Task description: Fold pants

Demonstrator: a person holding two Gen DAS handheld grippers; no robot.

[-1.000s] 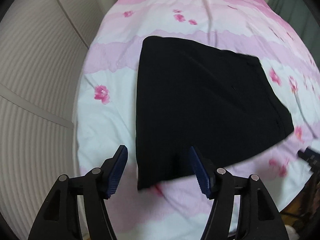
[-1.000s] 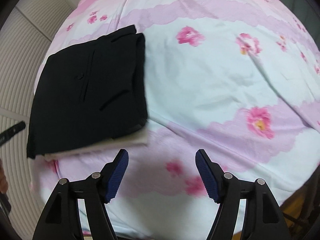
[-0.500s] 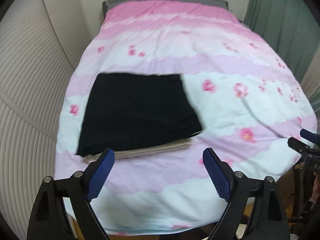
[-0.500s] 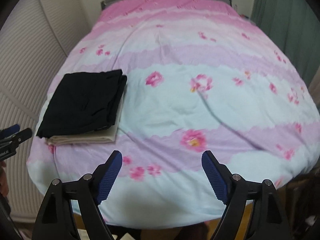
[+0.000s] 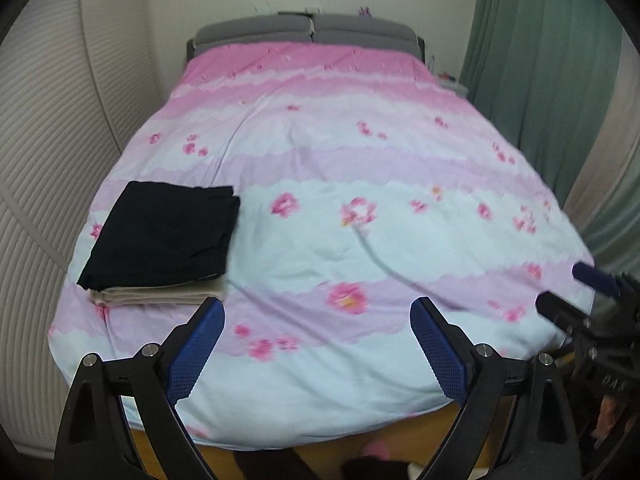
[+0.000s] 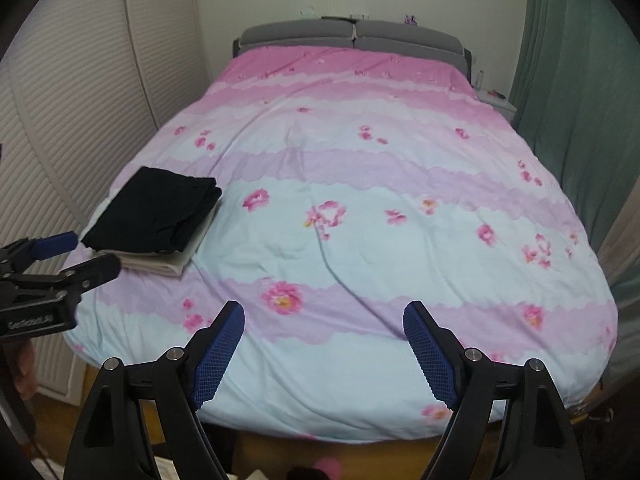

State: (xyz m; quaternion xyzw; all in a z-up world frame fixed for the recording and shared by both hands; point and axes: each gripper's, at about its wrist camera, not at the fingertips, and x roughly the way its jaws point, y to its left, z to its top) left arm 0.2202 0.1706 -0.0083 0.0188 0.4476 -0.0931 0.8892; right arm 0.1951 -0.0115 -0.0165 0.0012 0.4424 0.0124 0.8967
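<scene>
The black pants [image 5: 164, 232] lie folded in a flat rectangle on top of a folded beige garment [image 5: 160, 296], near the left front corner of the bed; they also show in the right wrist view [image 6: 154, 212]. My left gripper [image 5: 318, 344] is open and empty, held back off the foot of the bed. My right gripper [image 6: 324, 346] is open and empty too, also behind the foot edge. Each gripper shows at the edge of the other's view: the right gripper [image 5: 576, 292] and the left gripper [image 6: 76, 252].
The bed has a pink, lilac and pale blue flowered cover [image 5: 360, 240] and a grey headboard [image 5: 308, 32]. A ribbed white wardrobe [image 5: 44, 140] stands at the left, a green curtain [image 5: 552, 80] at the right. Wooden floor [image 6: 400, 456] shows below the foot edge.
Both grippers have pulled back and up from close over the pants to behind the foot of the bed, and their jaws have opened wider. The folded pants stay where they lay.
</scene>
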